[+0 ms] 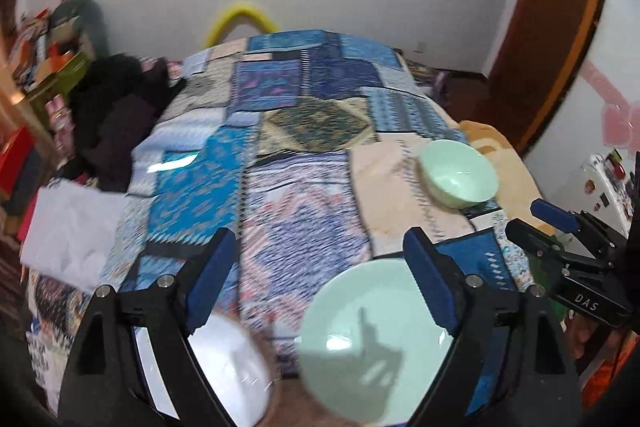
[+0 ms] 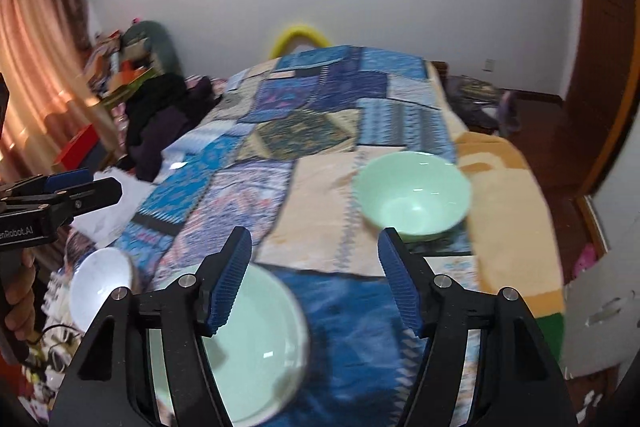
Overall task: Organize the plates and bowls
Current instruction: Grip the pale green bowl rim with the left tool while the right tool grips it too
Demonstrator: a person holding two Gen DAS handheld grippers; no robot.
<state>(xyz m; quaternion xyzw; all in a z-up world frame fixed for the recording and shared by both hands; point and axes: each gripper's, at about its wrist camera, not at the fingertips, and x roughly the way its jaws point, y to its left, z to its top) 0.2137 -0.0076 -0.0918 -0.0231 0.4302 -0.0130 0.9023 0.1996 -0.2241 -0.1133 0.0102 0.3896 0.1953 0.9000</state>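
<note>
With the green plate (image 1: 372,343) just below our wide, empty left gripper (image 1: 320,279) and right gripper (image 2: 316,283), we judge the green bowl (image 2: 412,199) comes next.

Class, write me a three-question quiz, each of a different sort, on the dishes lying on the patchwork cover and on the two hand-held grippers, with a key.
1. True or false: the left hand-held gripper is clamped on a dish.
2. Multiple choice: how many pale green dishes lie on the patchwork cover? A one, B two, C three.
3. Fill in: the dish beside the green plate, on its left in the right wrist view, is coloured ____.

Key
1. False: both it and the right hand-held gripper stand open, nothing between the fingers.
2. B: the green plate and the green bowl.
3. White: the white bowl.
</note>
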